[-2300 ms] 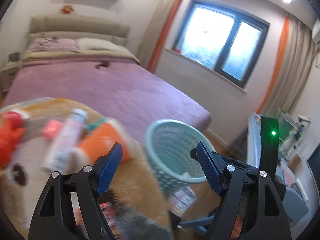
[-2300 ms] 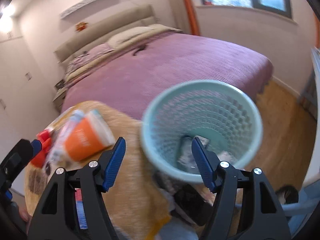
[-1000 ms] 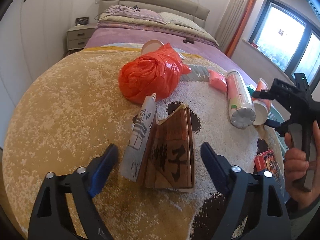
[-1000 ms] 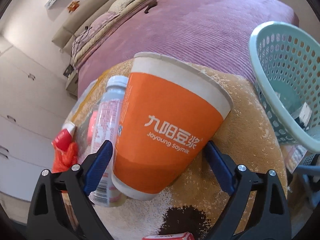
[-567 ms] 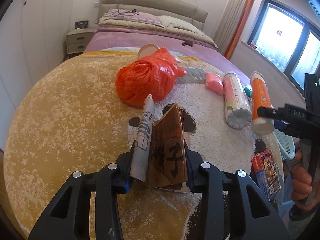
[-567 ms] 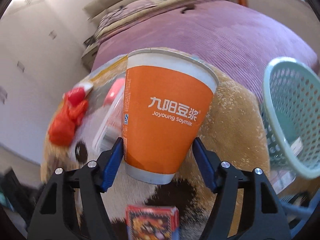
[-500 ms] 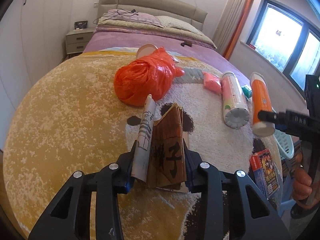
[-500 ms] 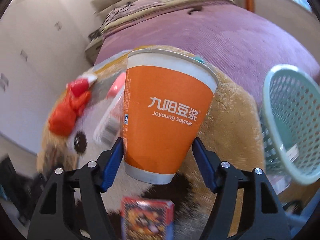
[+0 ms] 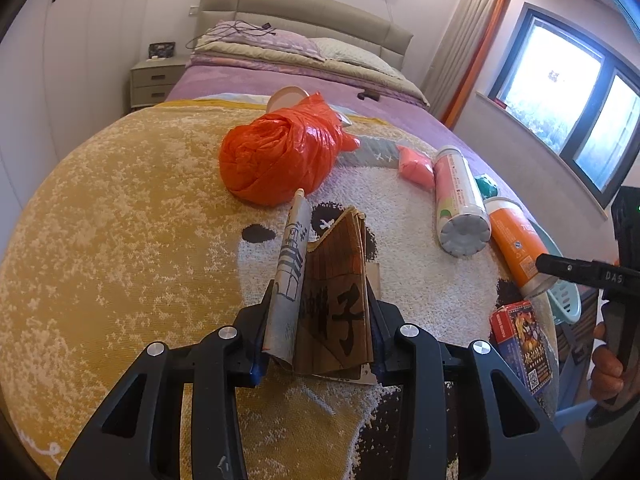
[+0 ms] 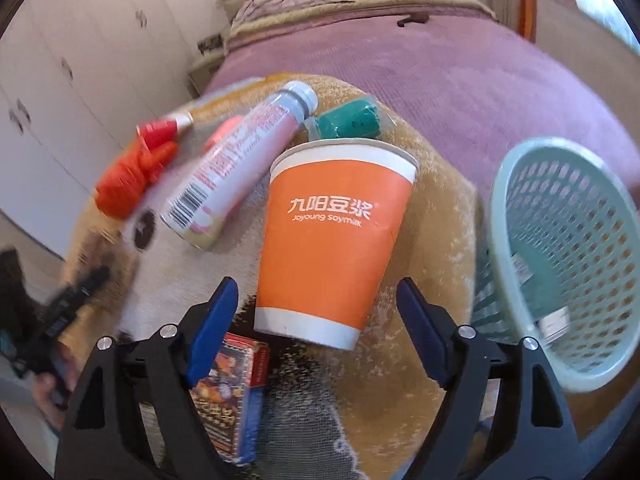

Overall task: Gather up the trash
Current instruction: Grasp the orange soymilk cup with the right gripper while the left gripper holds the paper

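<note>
**Inspector:** Two grippers in view. Left gripper first.

**Assistant:** Its fingers are clamped on the folded brown paper bag and the rolled paper beside it, both pinched together above the yellow rug. One second ago those fingers stood wide apart around the same bundle; half a second ago they were already closed on it, and the grip is unchanged.

**Inspector:** Right gripper?

**Assistant:** Fingers spread wide, touching nothing. Half a second ago they were clamped on the orange paper cup — now the cup lies loose on the rug between the two blue pads, base toward the camera, rim toward the bed.

**Inspector:** Position relative to the basket?

**Assistant:** The teal basket sits just right of the cup, off the rug's edge, with scraps visible inside. The cup is outside it.

**Inspector:** Other trash?

**Assistant:** Pink-labelled bottle lies on its side left of the cup, a green wrapped item near the cup's rim, an orange plastic bag beyond the paper bundle, a pink packet by the bottle's far end, and a printed card box under the right gripper's left finger. The right-wrist picture is motion-blurred at its left side.
</note>
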